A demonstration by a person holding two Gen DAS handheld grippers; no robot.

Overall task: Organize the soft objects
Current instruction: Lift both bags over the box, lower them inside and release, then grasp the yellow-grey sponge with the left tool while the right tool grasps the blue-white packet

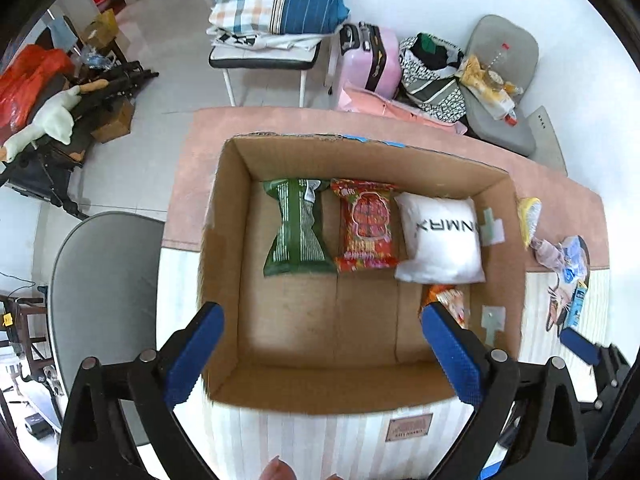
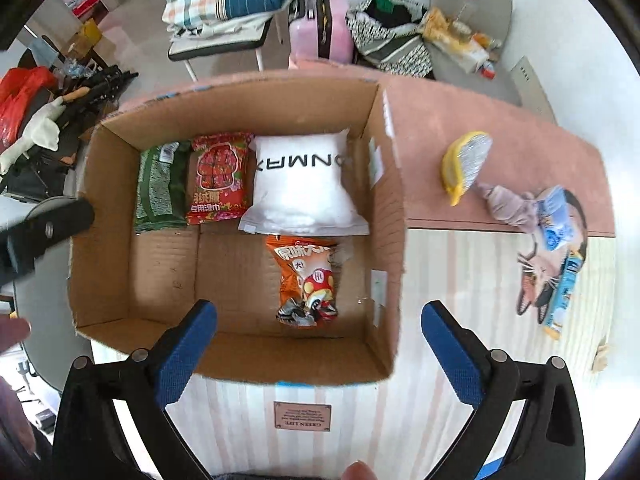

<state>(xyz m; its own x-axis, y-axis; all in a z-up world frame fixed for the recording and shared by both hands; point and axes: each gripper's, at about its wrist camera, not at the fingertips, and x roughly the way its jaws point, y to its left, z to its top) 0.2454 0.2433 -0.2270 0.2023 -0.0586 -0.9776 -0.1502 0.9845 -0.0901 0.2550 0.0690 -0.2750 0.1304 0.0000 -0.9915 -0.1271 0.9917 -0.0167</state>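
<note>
An open cardboard box (image 1: 224,216) (image 2: 384,184) stands on the table. Along its far side lie a green packet (image 1: 298,228) (image 2: 160,186), a red packet (image 1: 366,226) (image 2: 218,178) and a white pouch (image 1: 442,236) (image 2: 304,182). An orange snack bag (image 2: 308,280) (image 1: 450,302) lies nearer, under the pouch. My left gripper (image 1: 324,354) is open and empty above the box's near wall. My right gripper (image 2: 320,354) is open and empty above the near right corner. Right of the box lie a yellow brush (image 2: 466,164) (image 1: 529,216), a grey cloth (image 2: 510,206) (image 1: 546,252) and a blue packet (image 2: 554,222) (image 1: 574,260).
The table has a pink mat (image 2: 460,120) at the back and a striped cloth (image 2: 460,320) in front. A long blue packet (image 2: 562,294) lies at the right edge. A grey chair (image 1: 100,280) stands left of the table. Chairs, a pink suitcase (image 1: 370,60) and bags stand behind.
</note>
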